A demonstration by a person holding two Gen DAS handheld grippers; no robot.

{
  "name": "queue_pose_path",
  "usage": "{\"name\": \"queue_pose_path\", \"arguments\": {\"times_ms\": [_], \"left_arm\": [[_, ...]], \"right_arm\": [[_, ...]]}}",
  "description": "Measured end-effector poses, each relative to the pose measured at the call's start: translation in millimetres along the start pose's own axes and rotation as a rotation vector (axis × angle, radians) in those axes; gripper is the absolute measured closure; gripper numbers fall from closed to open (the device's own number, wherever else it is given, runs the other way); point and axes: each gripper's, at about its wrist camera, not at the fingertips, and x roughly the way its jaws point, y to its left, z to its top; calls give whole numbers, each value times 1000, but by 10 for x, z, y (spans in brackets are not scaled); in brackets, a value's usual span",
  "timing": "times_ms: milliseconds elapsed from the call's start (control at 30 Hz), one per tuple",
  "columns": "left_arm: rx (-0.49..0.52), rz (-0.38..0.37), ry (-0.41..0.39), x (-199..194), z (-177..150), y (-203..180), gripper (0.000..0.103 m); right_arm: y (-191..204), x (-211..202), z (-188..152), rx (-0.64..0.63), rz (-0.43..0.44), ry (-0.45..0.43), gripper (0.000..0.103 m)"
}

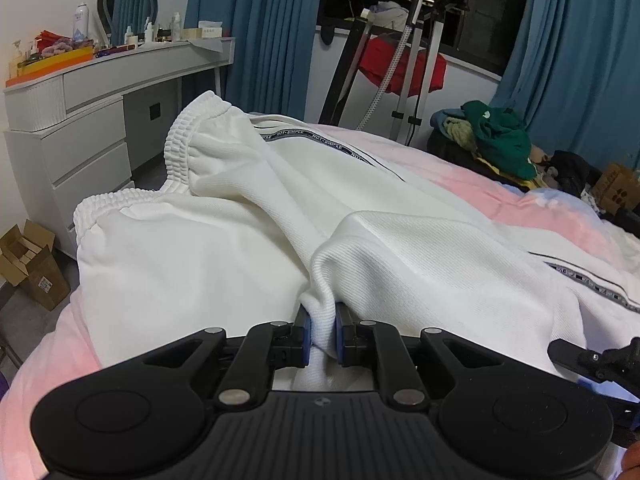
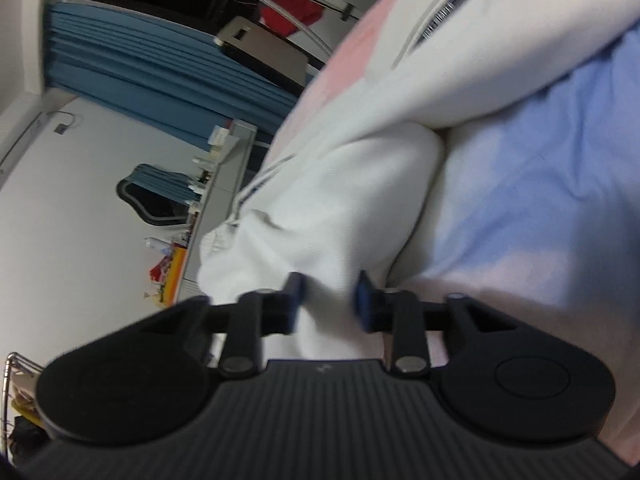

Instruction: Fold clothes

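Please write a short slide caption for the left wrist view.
Left gripper pinches a fold of white trousers on the pink bed.

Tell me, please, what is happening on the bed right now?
A person is folding white sweatpants on a pink and blue bedspread. The left tongs are shut on a pinched fold of the fabric. The right tongs also have white fabric between their jaws, though that view is blurred.

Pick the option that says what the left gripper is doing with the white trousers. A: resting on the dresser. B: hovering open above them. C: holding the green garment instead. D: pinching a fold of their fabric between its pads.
D: in the left wrist view the left gripper has its blue pads closed on a bunched ridge of the white trousers lying on the pink bedding.
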Motion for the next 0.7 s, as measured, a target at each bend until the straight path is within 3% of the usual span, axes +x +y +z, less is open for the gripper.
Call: {"name": "queue_pose_path", "arguments": {"times_ms": [67,200,367,567,700], "left_arm": [[-8,-6,-7,-27,-16,-5,91],[-26,-34,-14,-100,-53,13,91],[-13,-144,-41,-302,-118,-53,90],[91,-436,-78,-541,-295,-445,87],[140,-594,-49,-577,-504,-743,85]], "right_arm": [[10,-21,-4,1,-1,0,87],[120,-191,-48,-32,-7,-40,90],[378,-612,-59,-114,17,-144,91],[709,-1507,57,-254,37,-358,90],[997,-1876,-4,-508,-170,-535,90]]}}
